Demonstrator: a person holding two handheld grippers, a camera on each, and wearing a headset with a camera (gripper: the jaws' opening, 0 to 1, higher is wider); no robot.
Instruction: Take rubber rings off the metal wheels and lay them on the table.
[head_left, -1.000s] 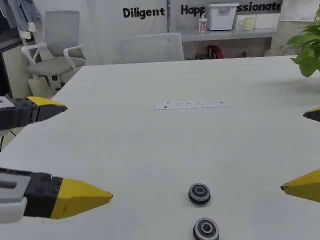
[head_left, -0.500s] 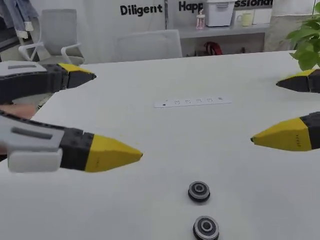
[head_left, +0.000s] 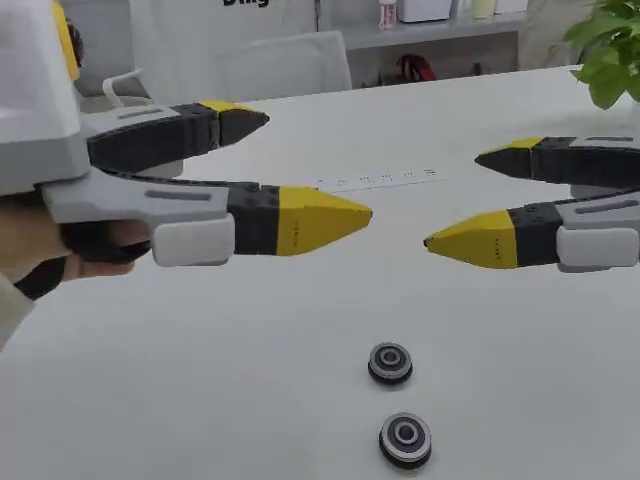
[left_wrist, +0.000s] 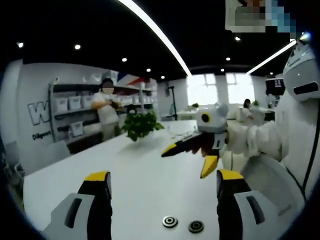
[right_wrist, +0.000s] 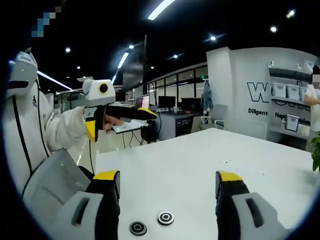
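Trouble from here would most likely come from the wheels themselves. Both are small, round and loose on the smooth table, so a jaw tip coming down off-centre could send one skidding or rolling away. With nothing pinning the metal, a pull on a tight ring may simply drag the whole wheel along.

The left gripper and the right gripper face each other across the middle of the head view. Each has its jaws spread wide and holds nothing.

The 2 wheels sit in the lower middle of that frame, the far wheel just above the near wheel. They are close together but not touching, and both lie below the yellow fingertips and well apart from them.

In the left gripper view they show at the bottom of the frame between its jaws, and likewise in the right gripper view. A dark band around each rim is probably the rubber ring, though it is too small to be sure.
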